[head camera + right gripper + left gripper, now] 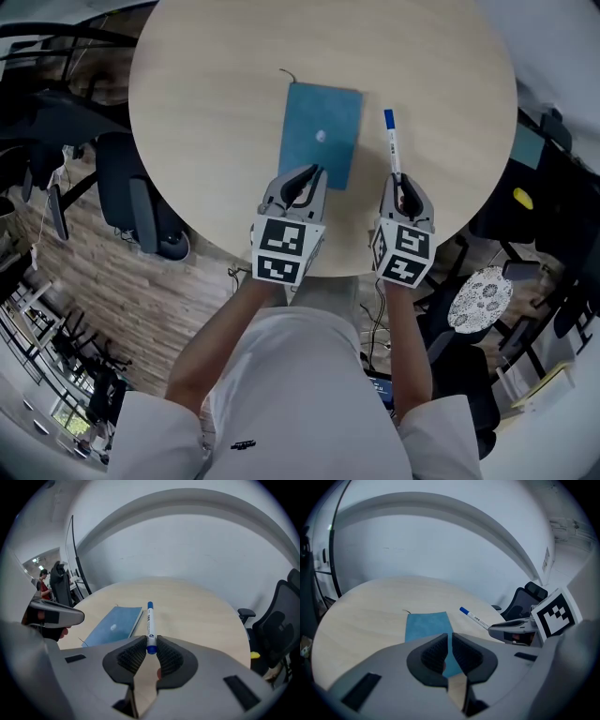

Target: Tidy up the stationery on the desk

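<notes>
A blue notebook (pixel 323 122) lies flat in the middle of the round wooden table (pixel 216 112). My left gripper (pixel 313 171) is over the notebook's near edge. Its jaws stand almost together in the left gripper view (pixel 450 644), with only the blue cover (pixel 424 625) showing through the slit and nothing held. My right gripper (pixel 398 181) is shut on the near end of a white pen with a blue cap (pixel 390 141). The pen (pixel 150 620) points away from me over the table, to the right of the notebook (pixel 115 625), its blue tail between the pads.
Black office chairs stand around the table, one on the left (pixel 141 202) and others on the right (pixel 525 187) (pixel 276 620). The table's near edge runs just under both grippers. A plain white wall rises beyond the far edge.
</notes>
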{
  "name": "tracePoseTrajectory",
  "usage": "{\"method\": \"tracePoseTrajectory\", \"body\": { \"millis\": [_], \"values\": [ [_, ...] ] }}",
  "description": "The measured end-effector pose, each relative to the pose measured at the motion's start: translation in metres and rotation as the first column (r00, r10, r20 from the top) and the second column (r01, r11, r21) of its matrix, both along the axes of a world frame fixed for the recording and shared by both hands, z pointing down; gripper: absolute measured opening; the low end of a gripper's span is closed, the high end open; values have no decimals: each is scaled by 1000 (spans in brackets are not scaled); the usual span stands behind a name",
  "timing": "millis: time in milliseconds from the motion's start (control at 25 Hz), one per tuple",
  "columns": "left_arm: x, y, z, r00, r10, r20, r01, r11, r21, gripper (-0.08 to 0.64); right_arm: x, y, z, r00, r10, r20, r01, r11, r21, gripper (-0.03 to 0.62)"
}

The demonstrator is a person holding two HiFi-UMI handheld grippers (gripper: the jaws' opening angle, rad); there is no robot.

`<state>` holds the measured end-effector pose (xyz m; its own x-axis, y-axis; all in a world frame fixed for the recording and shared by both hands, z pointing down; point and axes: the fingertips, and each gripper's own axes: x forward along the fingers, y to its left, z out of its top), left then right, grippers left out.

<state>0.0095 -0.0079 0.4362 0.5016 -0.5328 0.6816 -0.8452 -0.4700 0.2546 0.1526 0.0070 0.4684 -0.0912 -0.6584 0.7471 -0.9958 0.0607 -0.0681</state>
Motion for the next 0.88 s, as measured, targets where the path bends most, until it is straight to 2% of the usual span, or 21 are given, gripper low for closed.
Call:
{"method": "tracePoseTrajectory", "body": {
  "millis": [280,600,880],
  "values": [
    [-28,9,16,1000,-9,-3,9,1000,-21,43,-24,6,20,999,39,15,-39,999,-36,89],
    [-37,8,36,1000,-12,-6,12,999,-40,43,-36,7,40,998,56,27,-54,997,-61,89],
    [-40,6,49,1000,-15,-5,15,998,-57,43,-47,3,52,993,95,75,-89,993,-77,89]
  ]
}}
